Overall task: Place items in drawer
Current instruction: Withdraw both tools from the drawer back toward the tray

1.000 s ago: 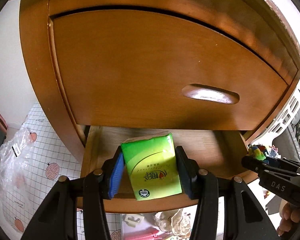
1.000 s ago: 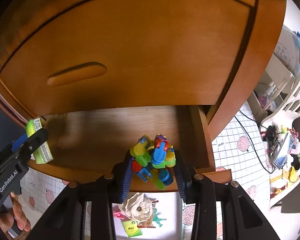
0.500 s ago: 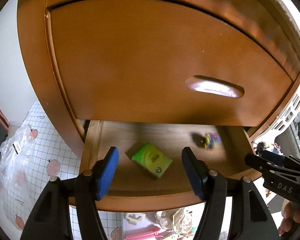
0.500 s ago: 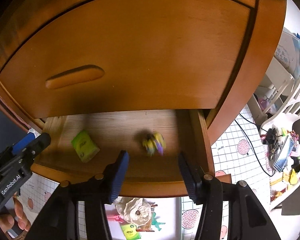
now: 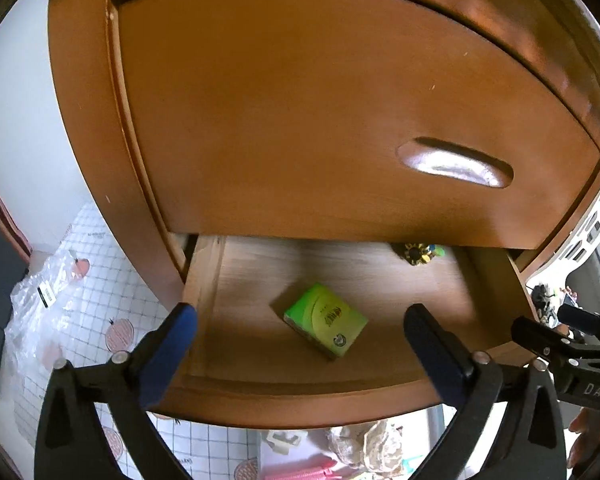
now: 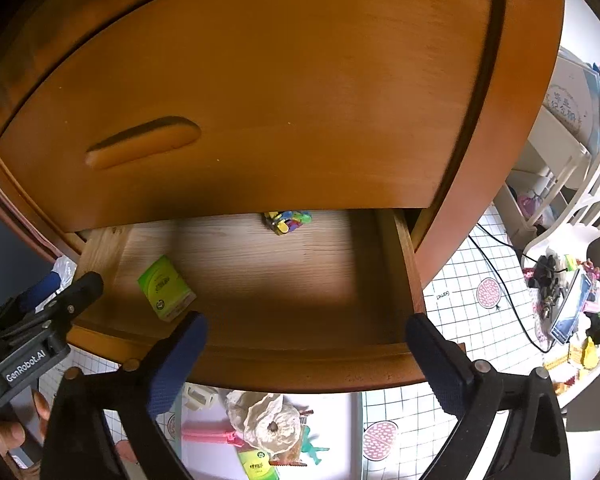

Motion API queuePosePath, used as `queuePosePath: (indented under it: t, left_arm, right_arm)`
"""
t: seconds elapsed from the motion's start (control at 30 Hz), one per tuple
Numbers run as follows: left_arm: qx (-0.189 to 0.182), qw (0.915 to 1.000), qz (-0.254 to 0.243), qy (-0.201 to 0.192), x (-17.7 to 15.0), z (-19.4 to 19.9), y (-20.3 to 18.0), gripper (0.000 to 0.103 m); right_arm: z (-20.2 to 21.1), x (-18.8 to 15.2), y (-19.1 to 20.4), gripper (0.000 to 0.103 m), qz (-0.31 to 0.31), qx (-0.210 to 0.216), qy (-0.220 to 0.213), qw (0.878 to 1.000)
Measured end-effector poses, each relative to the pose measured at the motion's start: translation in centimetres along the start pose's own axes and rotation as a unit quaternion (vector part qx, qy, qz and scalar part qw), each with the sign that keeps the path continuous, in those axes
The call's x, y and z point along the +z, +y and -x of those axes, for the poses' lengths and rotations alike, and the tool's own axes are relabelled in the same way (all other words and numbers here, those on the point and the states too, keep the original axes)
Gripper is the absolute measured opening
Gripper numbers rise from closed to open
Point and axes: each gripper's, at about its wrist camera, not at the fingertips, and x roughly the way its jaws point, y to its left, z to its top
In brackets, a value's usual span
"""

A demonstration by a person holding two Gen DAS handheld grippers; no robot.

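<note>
Gridded floor mat [image 6: 452, 272] below, wooden drawer [image 5: 300, 396] pulled open — and both drops are in! One tissue pack [image 5: 326, 320] lies mid-floor of the drawer, one toy [image 6: 286, 220] far back at 12 o'clock, partly under the upper front. Left gripper [image 5: 300, 332] and right gripper [image 6: 306, 344] hang above, jaws just opened wide apart, nothing between them. Two in — several more bits wait on the mat.
</note>
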Motion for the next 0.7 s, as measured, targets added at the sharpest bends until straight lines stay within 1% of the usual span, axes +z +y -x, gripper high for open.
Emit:
queuePosePath:
  t: [0.07,0.17,0.37,0.5,0.6,0.7]
  left_arm:
    - [0.005,0.9999,-0.005,-0.009,0.0,0.2,-0.1,0.103]
    - [0.007,0.9999,-0.004,-0.012,0.1,0.3,-0.2,0.103]
    - [0.001,0.9998,0.005,-0.020,-0.1,0.7,0.0,0.103]
    - [-0.010,0.9997,0.012,-0.019,-0.3,1.3,0.3,0.103]
    - [-0.017,0.9992,0.019,-0.030,-0.5,2.5,0.5,0.103]
    - [-0.029,0.9978,0.027,-0.053,-1.3,4.4,0.8,0.103]
  right_arm:
    - [-0.1,-0.1,-0.1,0.102,-0.002,0.001,0.008,1.000]
    - [-0.2,-0.1,-0.1,0.103,-0.002,0.000,0.009,1.000]
    - [-0.2,-0.3,-0.4,0.103,-0.007,0.000,0.007,1.000]
    - [0.4,-0.4,-0.5,0.103,-0.004,-0.001,0.004,1.000]
    - [1.2,-0.5,-0.9,0.103,-0.007,-0.002,-0.002,1.000]
    - [2.4,-1.0,-1.1,0.103,-0.011,0.008,-0.015,1.000]
